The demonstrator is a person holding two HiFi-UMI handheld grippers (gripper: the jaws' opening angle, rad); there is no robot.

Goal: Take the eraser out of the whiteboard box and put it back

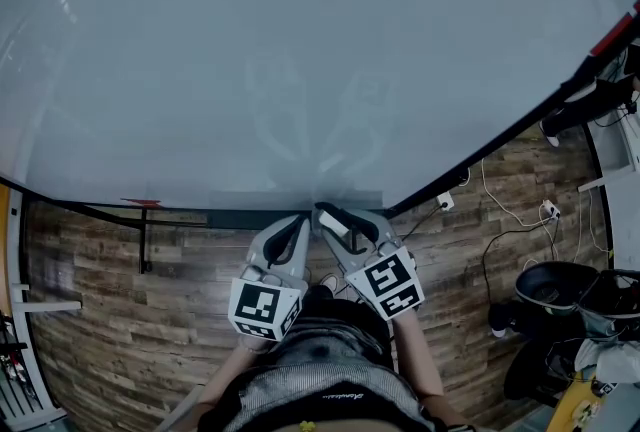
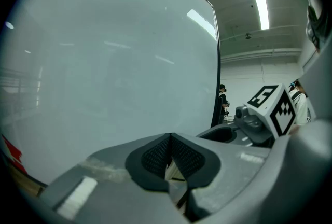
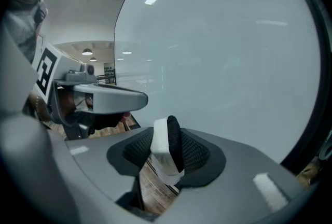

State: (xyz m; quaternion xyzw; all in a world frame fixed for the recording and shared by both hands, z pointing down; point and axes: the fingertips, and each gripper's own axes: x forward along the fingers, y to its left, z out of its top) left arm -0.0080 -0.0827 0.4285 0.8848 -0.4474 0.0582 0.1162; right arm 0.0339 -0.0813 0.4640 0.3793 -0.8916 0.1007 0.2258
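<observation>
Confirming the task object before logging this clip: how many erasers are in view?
1. The eraser is gripped between the right gripper's jaws, in front of the whiteboard. The left gripper's jaws are shut on nothing. Others may be hidden.

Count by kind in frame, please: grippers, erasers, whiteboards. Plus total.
Hand-held grippers: 2, the left hand-held gripper and the right hand-held gripper
eraser: 1, clamped in the right one's jaws
whiteboard: 1
Total: 4
</observation>
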